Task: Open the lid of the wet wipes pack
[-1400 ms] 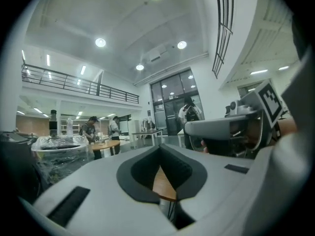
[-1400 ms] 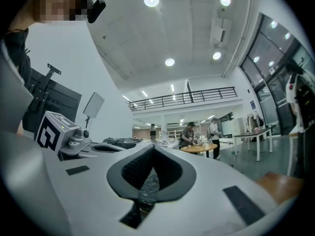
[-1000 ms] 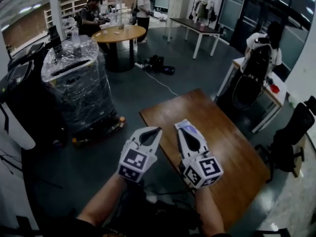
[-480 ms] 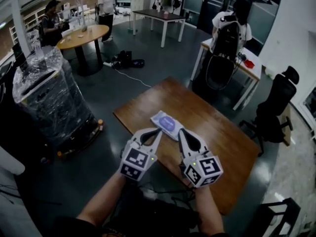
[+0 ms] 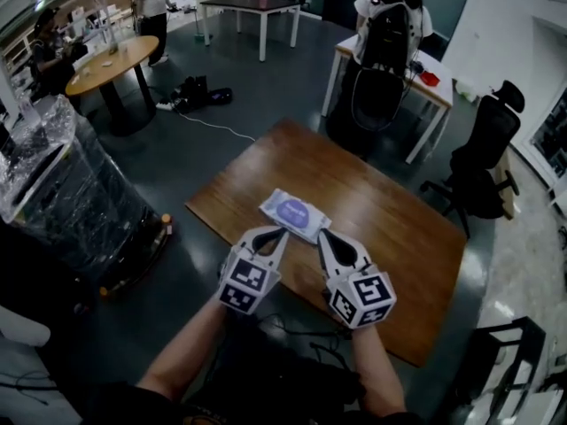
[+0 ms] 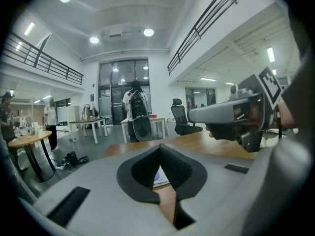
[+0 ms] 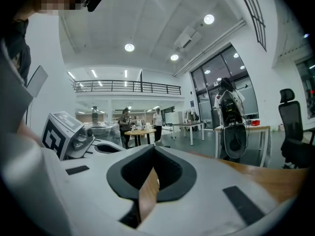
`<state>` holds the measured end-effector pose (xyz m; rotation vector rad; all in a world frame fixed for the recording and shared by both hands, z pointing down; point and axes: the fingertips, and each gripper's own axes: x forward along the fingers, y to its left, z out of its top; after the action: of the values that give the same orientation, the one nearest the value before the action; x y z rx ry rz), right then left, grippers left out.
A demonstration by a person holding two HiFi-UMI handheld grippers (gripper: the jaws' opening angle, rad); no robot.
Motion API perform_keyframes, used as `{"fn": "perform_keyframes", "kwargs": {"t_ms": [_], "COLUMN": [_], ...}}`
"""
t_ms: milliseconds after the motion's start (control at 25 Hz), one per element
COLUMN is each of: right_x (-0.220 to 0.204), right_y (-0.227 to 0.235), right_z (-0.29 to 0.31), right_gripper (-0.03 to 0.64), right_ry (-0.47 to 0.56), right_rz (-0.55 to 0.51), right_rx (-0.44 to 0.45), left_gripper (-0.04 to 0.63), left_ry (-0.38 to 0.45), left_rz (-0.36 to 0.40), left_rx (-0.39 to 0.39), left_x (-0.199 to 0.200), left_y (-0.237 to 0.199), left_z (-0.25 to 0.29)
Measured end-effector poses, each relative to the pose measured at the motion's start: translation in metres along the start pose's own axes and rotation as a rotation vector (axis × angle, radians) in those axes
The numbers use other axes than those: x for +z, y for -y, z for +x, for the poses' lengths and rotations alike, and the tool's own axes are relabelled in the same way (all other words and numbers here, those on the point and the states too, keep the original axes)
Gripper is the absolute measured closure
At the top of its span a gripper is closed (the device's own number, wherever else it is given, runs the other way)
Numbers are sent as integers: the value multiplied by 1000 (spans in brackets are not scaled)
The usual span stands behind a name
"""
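Note:
The wet wipes pack [image 5: 293, 213], white with a purple lid, lies flat near the front edge of the brown wooden table [image 5: 390, 220]. Both grippers hover side by side just short of it, pointing at it. My left gripper [image 5: 282, 232] has its jaws closed together, nothing between them; a bit of the pack [image 6: 161, 178] shows through the hollow behind its tips [image 6: 160, 146]. My right gripper [image 5: 321, 235] is shut and empty too [image 7: 152, 149]. Each gripper appears in the other's view: the right gripper [image 6: 231, 114] and the left gripper [image 7: 74, 136].
A person with a backpack [image 5: 386, 25] sits at a white table behind the wooden one. A black office chair [image 5: 483, 162] stands at the right. A plastic-wrapped cart [image 5: 62, 202] stands at the left, a round table [image 5: 111, 60] beyond it. Cables [image 5: 221, 129] lie on the floor.
Both grippers have come down and forward toward the table. The pack, at first mostly hidden behind the right gripper, now lies in full view just beyond both tips. Jaws stayed shut.

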<state>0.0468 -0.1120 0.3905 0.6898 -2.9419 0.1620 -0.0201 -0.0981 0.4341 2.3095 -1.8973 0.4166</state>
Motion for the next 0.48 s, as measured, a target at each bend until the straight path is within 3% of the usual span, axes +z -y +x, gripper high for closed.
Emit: {"fn": "perform_keyframes", "kwargs": {"t_ms": [320,480], "right_x": [-50,-76], "right_y": [11,25], "right_z": [48,66], "right_gripper": [606,606], "right_ry": [-139,-202], "right_rz": [-8,3], "right_rx": [-131,-196], "left_gripper": [589,589], "left_ry": [-74,-130], "left_rz": [14,68], "left_rx": [-152,-222], "left_x": [-42,-67], "left_y": [-37,-49], "left_z": [41,67]}}
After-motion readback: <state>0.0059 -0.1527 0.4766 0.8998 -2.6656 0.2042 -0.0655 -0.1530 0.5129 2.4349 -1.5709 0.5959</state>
